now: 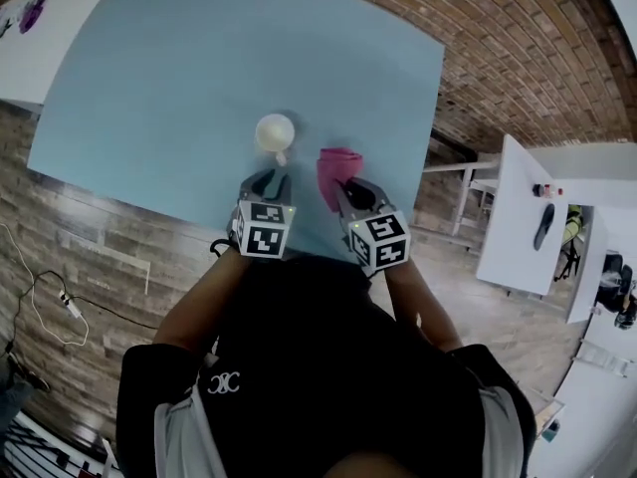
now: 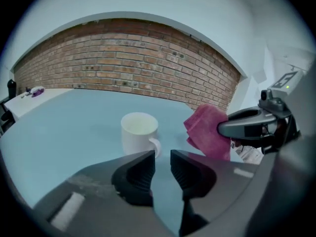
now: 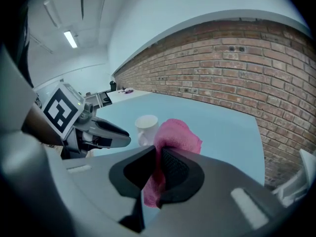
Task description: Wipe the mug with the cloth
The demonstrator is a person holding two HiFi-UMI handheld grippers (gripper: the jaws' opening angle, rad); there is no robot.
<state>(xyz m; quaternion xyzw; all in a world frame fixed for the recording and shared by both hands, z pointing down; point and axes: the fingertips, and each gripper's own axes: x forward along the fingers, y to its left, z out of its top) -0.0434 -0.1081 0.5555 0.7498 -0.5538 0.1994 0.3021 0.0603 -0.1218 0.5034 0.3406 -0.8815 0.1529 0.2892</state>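
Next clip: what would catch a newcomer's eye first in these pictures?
The pink cloth, pinched in the right gripper near the table's front edge. Just left of it a white mug stands alone on the blue table, with the left gripper open and empty just short of it.

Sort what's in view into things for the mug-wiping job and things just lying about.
For the job: mug, cloth clamped in the right hand-held gripper, left hand-held gripper open and empty, blue table.
Lying about: purple object on the far white table, cable on the floor, dark object on the side table.
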